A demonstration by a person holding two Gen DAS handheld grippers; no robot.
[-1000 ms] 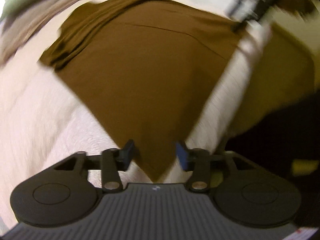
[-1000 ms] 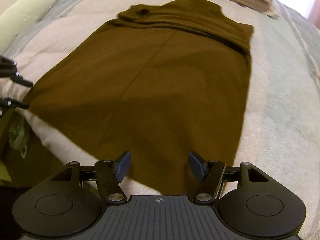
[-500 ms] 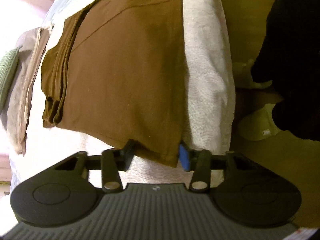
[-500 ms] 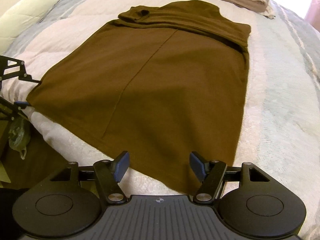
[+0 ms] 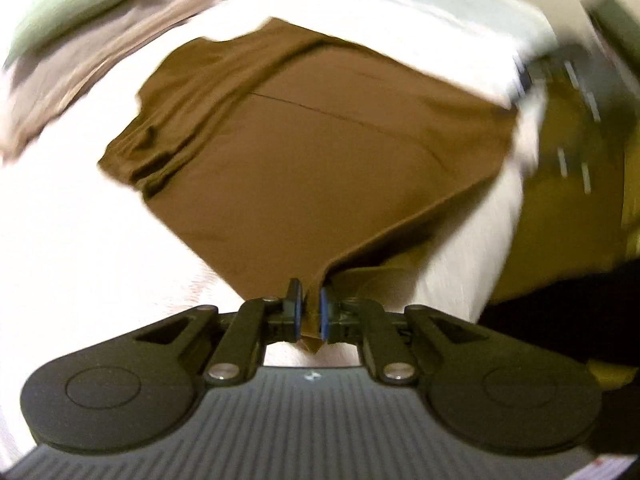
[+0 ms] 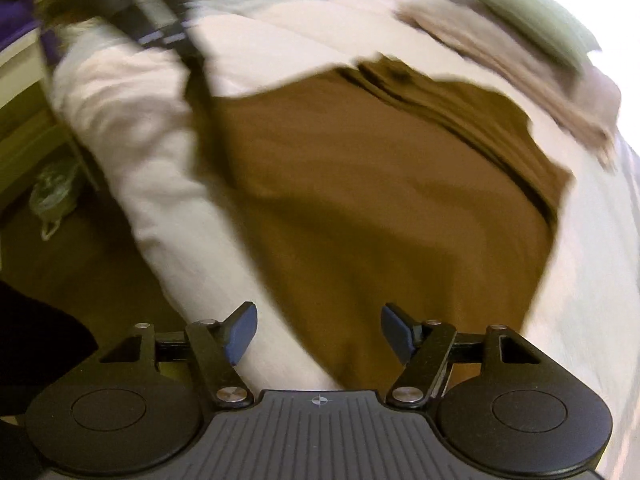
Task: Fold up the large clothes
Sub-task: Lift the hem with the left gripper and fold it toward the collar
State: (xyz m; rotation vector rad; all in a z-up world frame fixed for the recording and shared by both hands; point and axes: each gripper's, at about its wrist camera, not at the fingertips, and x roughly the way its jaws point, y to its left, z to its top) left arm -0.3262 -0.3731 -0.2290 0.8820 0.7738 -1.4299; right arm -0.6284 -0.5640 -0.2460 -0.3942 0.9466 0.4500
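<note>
— Any lettering, labels or numbers to list?
— None legible. Only a small crosshair mark on the right gripper (image 6: 318,338) housing; a similar mark on the left gripper (image 5: 308,312) is blurred.

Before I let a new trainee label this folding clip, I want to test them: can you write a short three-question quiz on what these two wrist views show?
1. True or false: the left tool is shut on a corner of the brown garment.
2. Multiple choice: the right tool is A) shut on the garment, B) open with nothing pinched, C) holding the green cushion.
3. Fill in: the garment lies spread on a pale ____.

Key
1. True: the pads pinch the cloth corner, and its jaws have just been closing.
2. B: its pads stand apart above the garment's near edge.
3. Bed cover.
</note>
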